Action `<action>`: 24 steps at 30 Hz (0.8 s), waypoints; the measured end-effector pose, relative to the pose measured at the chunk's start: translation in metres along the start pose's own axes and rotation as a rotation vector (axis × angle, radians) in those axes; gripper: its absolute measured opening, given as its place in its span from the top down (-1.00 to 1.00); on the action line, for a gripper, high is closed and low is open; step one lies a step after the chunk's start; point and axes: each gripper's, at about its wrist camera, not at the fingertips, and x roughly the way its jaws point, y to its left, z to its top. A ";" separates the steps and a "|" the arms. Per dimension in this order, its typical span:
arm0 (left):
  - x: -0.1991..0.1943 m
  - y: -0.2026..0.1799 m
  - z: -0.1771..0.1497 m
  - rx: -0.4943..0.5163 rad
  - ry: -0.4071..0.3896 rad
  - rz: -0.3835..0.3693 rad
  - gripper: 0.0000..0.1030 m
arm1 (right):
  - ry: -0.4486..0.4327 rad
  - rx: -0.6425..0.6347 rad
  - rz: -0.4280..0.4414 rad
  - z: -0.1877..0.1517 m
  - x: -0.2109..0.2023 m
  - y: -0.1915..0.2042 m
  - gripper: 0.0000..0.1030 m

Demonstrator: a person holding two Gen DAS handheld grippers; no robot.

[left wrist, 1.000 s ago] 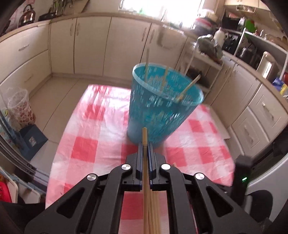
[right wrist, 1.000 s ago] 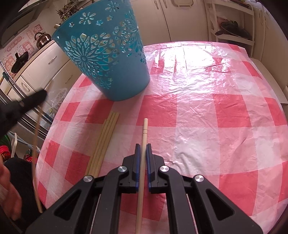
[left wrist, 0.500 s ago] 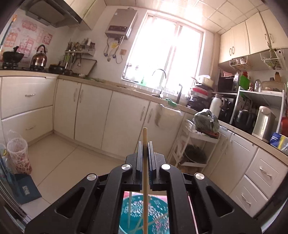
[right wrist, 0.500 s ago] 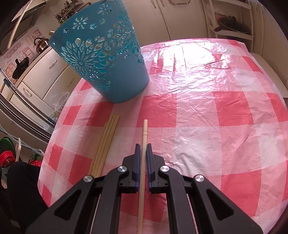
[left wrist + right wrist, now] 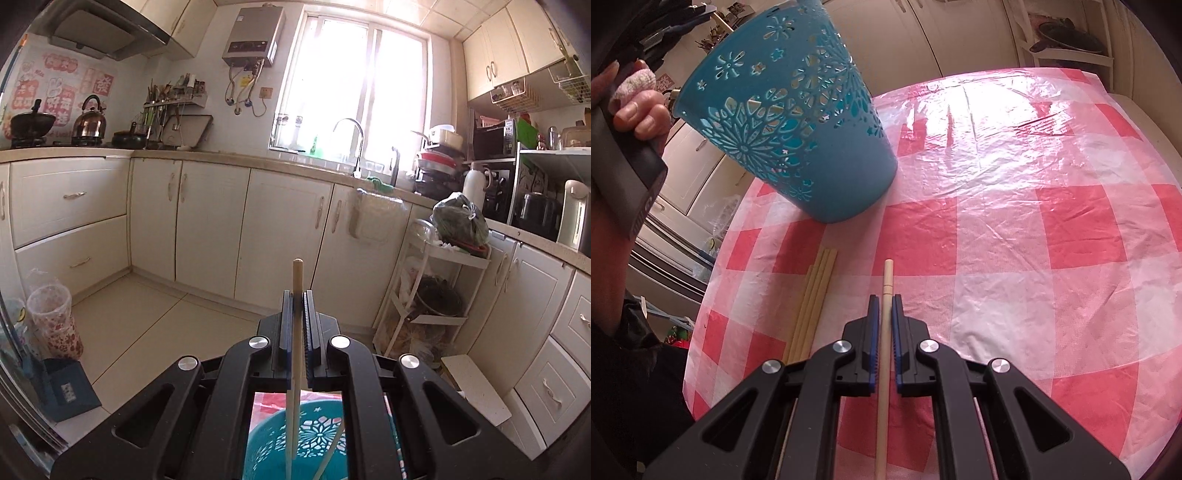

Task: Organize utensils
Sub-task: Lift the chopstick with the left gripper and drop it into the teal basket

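The pink-and-white paper stickers (image 5: 59,86) on the far-left wall above the stove carry large characters, too blurred to read. The small white label (image 5: 69,387) on the dark blue box, near left on the floor, is illegible too.

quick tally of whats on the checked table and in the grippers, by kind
chopsticks held in a gripper: 2 (left, right)
loose chopsticks lying on the cloth: at least 3, tightly bundled
blue basket: 1
total: at least 6, not counting sticks already in the basket
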 end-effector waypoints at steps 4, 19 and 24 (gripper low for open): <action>0.005 0.003 -0.012 0.044 0.073 0.007 0.89 | -0.002 -0.001 -0.004 -0.001 0.001 0.002 0.86; -0.095 0.072 -0.027 0.054 0.058 0.119 -0.66 | 0.001 -0.020 -0.011 -0.008 -0.002 0.007 0.78; -0.102 0.107 -0.044 0.003 0.095 0.162 -0.69 | -0.017 -0.127 -0.100 -0.013 0.000 0.024 0.78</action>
